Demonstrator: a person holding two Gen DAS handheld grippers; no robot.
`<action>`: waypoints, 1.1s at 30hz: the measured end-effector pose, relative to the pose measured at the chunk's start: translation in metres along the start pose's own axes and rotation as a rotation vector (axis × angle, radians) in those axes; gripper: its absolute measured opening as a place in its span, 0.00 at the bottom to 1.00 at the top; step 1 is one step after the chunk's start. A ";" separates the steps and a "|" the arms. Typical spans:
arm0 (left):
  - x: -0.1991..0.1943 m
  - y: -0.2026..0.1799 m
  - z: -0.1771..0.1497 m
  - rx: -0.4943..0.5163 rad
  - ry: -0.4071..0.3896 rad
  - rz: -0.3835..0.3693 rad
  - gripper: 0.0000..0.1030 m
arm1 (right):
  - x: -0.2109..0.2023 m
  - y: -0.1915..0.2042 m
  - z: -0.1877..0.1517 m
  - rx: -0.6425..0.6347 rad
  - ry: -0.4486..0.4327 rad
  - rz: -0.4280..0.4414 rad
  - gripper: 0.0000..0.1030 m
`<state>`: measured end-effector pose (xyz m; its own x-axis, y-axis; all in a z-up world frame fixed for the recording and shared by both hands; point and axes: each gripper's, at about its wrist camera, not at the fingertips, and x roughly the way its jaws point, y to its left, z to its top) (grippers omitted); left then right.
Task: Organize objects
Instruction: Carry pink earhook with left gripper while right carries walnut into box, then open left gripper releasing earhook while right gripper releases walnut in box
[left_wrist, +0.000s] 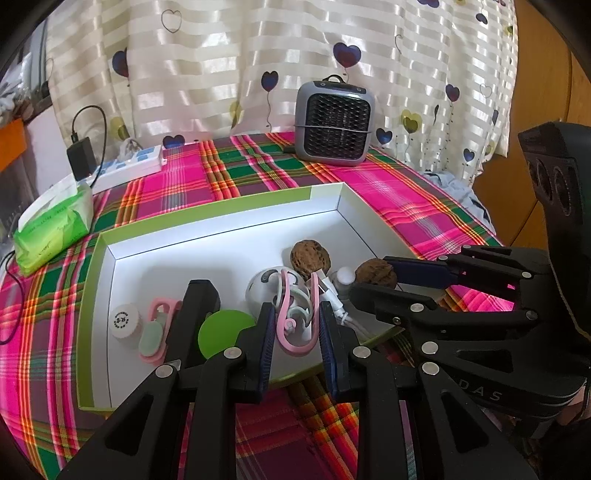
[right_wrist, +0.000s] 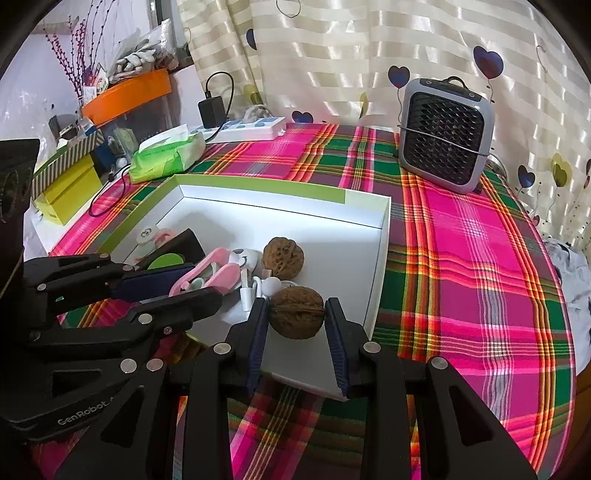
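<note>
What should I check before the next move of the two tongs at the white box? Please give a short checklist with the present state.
1. Right tongs closed on the near walnut: ok, both pads touch its sides.
2. Left tongs around the pink clip: ok, the clip sits between the pads; firm grip: cannot tell.
3. Second walnut clear of the right tongs: ok, it lies further back.
4. White cable free of the held things: cannot tell, it lies very close.
5. Box wall clear for lifting out: ok.

Two walnuts (right_wrist: 283, 257) (right_wrist: 296, 312) in one white box (right_wrist: 380, 236), two pink clips (left_wrist: 157, 326) (left_wrist: 295, 314), one green disc (left_wrist: 221, 330), one heater (right_wrist: 447, 147), one tissue pack (right_wrist: 168, 153).
</note>
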<state>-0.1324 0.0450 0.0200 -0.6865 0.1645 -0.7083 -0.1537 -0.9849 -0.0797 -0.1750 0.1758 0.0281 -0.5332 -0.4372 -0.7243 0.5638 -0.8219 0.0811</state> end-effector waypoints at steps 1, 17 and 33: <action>0.001 0.000 0.000 -0.001 0.003 0.000 0.21 | 0.000 0.000 0.000 0.001 -0.001 0.001 0.32; -0.007 0.001 0.000 -0.004 -0.005 0.004 0.21 | -0.014 0.006 -0.005 -0.007 -0.026 0.001 0.34; -0.044 -0.004 -0.016 -0.055 -0.035 0.048 0.21 | -0.045 0.031 -0.017 -0.041 -0.071 0.015 0.34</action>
<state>-0.0901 0.0410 0.0408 -0.7164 0.1178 -0.6876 -0.0813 -0.9930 -0.0855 -0.1227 0.1759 0.0517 -0.5672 -0.4752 -0.6727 0.5967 -0.8000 0.0620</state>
